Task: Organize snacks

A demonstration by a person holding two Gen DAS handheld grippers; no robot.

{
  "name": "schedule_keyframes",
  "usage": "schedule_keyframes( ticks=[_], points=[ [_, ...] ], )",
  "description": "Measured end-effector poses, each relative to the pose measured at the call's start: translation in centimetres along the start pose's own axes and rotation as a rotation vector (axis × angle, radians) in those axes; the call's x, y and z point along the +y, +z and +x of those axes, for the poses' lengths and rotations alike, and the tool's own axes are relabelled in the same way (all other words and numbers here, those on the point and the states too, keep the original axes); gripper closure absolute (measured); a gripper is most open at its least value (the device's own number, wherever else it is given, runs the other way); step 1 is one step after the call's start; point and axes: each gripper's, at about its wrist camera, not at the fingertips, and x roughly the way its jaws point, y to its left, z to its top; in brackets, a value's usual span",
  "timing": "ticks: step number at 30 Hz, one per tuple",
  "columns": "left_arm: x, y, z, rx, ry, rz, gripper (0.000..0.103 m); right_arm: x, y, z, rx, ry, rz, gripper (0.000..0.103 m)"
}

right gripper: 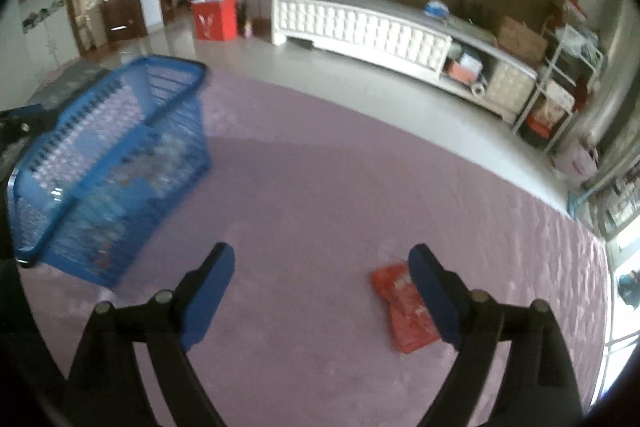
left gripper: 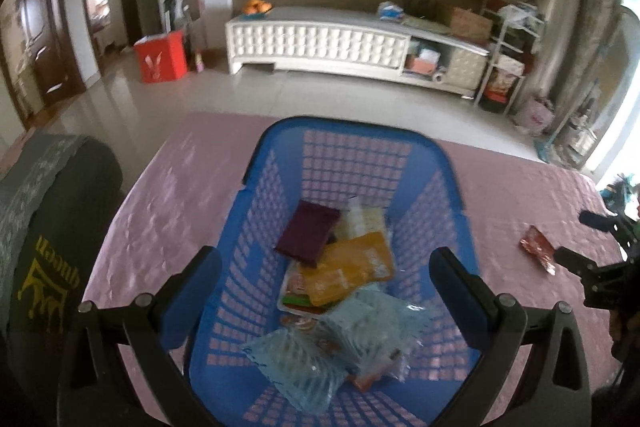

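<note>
A blue plastic basket (left gripper: 448, 163) stands on the pink bed cover and holds several snack packets: a dark purple one (left gripper: 308, 237), an orange one (left gripper: 352, 267) and pale blue ones (left gripper: 360, 327). My left gripper (left gripper: 326, 269) is open and empty above the basket. A red snack packet (right gripper: 400, 311) lies flat on the cover; it also shows in the left wrist view (left gripper: 538, 247). My right gripper (right gripper: 322, 263) is open and empty, its right finger just over the red packet's edge. The basket (right gripper: 100, 163) is to its left.
The pink bed cover (right gripper: 340, 187) spreads around the basket. A grey-green pillow with yellow print (left gripper: 44, 251) lies at the left. Beyond the bed are a tiled floor, a white low cabinet (left gripper: 320, 39), a red bag (left gripper: 160, 57) and shelves at the right.
</note>
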Motion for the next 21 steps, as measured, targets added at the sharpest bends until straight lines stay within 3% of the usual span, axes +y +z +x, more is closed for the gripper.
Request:
schedule_keyframes(
  ticks=[8, 15, 18, 21],
  points=[
    [-0.6, 1.5, 3.2, 0.062, 0.117, -0.067, 0.000, -3.9, -1.8, 4.2, 0.091, -0.049, 0.041, 0.011],
    [-2.0, 2.8, 6.2, 0.119, 0.181, -0.052, 0.000, -6.4, -3.1, 7.4, 0.153, -0.004, 0.073, 0.011],
    [-2.5, 2.8, 7.5, 0.156, 0.165, -0.062, 0.000, -6.7, -3.3, 8.9, 0.201, 0.028, 0.073, 0.011],
    [-3.1, 2.8, 8.5, 0.207, 0.153, -0.043, 0.000, -7.1, -3.5, 9.5, 0.194, 0.044, 0.061, 0.010]
  ],
)
